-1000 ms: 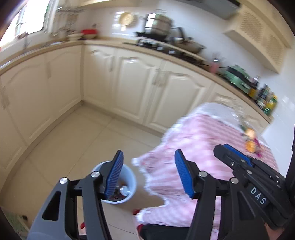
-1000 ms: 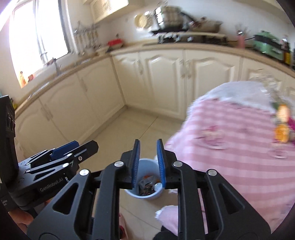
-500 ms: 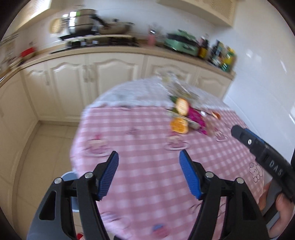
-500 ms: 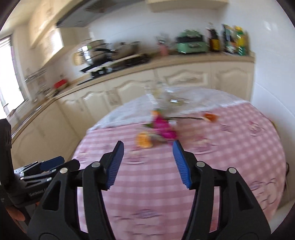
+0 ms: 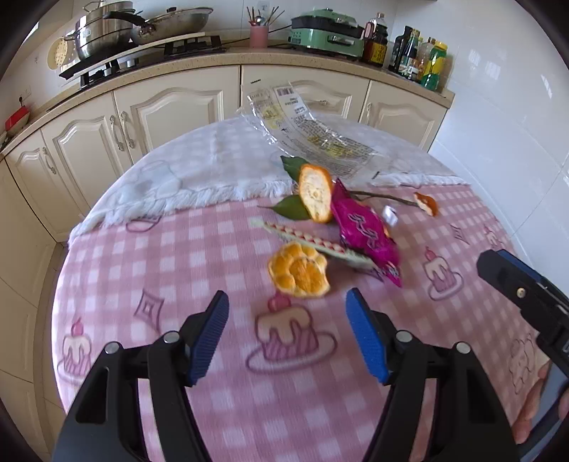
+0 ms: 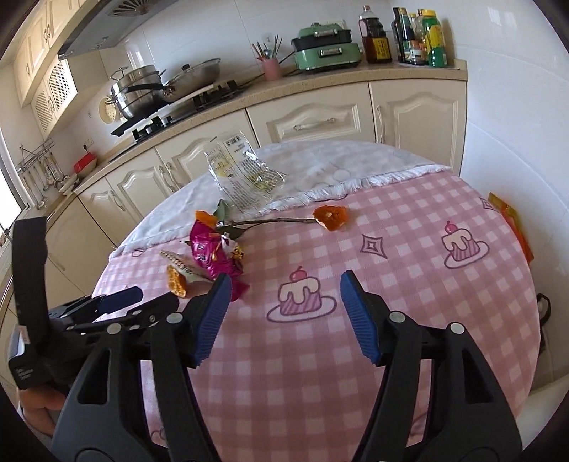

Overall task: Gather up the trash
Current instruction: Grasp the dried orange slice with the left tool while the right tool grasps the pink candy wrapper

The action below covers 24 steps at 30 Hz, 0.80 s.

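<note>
Trash lies on the round table with a pink checked cloth (image 5: pixel 199 248): a flat orange peel (image 5: pixel 298 269), an upright peel (image 5: pixel 314 192), a magenta wrapper (image 5: pixel 366 231), a striped wrapper strip (image 5: pixel 313 243), a small peel (image 5: pixel 426 204) on a twig, and a clear plastic bag (image 5: pixel 313 135). My left gripper (image 5: pixel 288 337) is open and empty, just short of the flat peel. My right gripper (image 6: pixel 284 316) is open and empty over the cloth (image 6: pixel 391 220), right of the magenta wrapper (image 6: pixel 213 252). The small peel (image 6: pixel 330 216) and bag (image 6: pixel 242 170) lie beyond it.
A white cloth (image 5: pixel 199 156) covers the table's far part. Cream cabinets (image 5: pixel 170 110) and a counter with pots (image 5: pixel 106 32), a green cooker (image 5: pixel 327 32) and bottles (image 5: pixel 419 53) stand behind. A white wall (image 6: pixel 515 160) is right of the table.
Both grippers swung up from the blue floor bin to the table and moved closer to the trash. The right gripper, nearly closed over the bin, has opened wide.
</note>
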Motion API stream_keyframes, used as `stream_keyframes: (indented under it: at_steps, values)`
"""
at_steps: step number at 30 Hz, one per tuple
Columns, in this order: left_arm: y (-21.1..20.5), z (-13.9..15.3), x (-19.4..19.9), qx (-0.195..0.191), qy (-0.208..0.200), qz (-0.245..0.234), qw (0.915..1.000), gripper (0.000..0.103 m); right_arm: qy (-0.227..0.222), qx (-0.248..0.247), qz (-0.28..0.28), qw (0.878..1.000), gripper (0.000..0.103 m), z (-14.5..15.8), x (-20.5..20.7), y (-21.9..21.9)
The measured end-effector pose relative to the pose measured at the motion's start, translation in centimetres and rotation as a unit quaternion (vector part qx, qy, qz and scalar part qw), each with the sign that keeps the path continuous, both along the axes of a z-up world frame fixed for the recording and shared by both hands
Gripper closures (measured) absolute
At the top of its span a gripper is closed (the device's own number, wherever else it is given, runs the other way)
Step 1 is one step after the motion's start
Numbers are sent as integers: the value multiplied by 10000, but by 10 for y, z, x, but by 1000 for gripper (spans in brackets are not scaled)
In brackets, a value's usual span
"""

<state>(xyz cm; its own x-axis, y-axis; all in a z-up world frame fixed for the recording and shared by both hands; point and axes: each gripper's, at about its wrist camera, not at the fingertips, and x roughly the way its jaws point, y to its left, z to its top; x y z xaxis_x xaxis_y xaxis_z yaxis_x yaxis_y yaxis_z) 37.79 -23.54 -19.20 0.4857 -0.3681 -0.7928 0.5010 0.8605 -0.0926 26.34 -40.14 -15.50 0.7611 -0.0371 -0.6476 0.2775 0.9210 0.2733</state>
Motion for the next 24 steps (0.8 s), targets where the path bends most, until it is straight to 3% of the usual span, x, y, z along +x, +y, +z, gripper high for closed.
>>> stream_keyframes:
  at_steps: [8,10,11,16,24]
  values:
    - [-10,-7,23,5,24,-55,10000,37,225,215,254,9992,38,-4,31,-4]
    - [-11,-7,23,148,-90,-46,9998,60,234,343,364,9985,38,-5,40,-1]
    - [-11,-8,23,277,-176,-34,9995,63,260,413,425,9979,38,-6,45,1]
    - [2,-5,19,182,-119,-80,9997,65,408,734,659,9943,38,-15,72,11]
    - [35,6,13,-97,-128,149,9998,65,675,587,877,9921,39,-29,93,34]
